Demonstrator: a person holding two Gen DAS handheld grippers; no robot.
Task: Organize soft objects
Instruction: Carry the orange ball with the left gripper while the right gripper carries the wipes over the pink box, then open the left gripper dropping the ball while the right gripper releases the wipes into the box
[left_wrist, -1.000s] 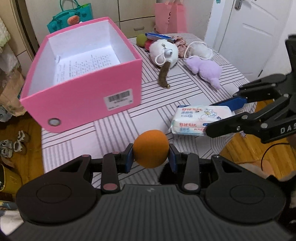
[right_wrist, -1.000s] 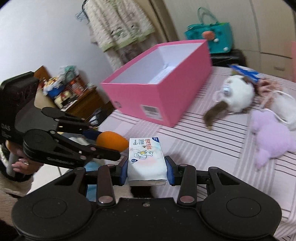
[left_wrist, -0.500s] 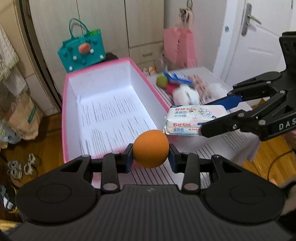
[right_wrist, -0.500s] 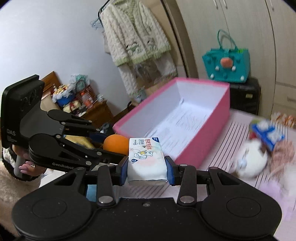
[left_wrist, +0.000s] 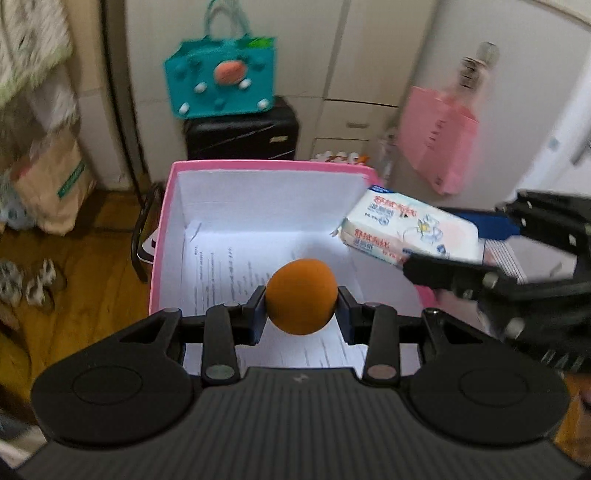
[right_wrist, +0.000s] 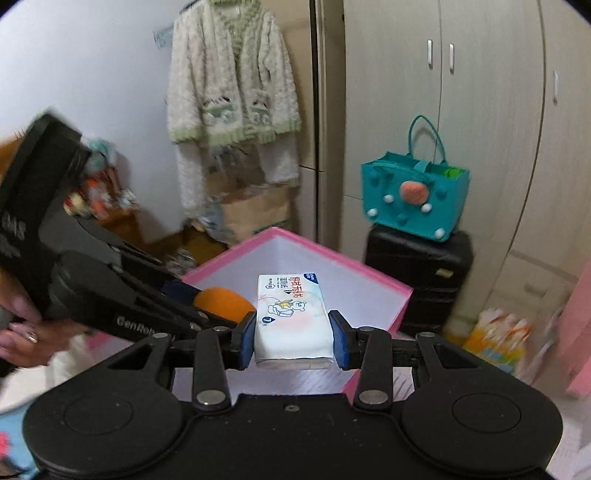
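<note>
My left gripper (left_wrist: 301, 308) is shut on an orange soft ball (left_wrist: 301, 295) and holds it over the open pink box (left_wrist: 236, 166), whose white floor holds printed paper. My right gripper (right_wrist: 293, 338) is shut on a white wet-wipes pack (right_wrist: 291, 314) and holds it above the pink box (right_wrist: 373, 275). In the left wrist view the wipes pack (left_wrist: 410, 230) hangs over the box's right rim. In the right wrist view the orange ball (right_wrist: 223, 302) sits just left of the pack. The plush toys on the table are out of view.
A teal felt bag (left_wrist: 221, 77) sits on a black case (left_wrist: 242, 131) behind the box. A pink bag (left_wrist: 436, 144) hangs at the right. A brown paper bag (left_wrist: 51, 184) and shoes lie on the wood floor left. A fluffy cardigan (right_wrist: 231, 74) hangs on the wall.
Both grippers have risen from the table and moved over the pink box, still holding the ball and the wipes pack. The table and plush toys have dropped out of view.
</note>
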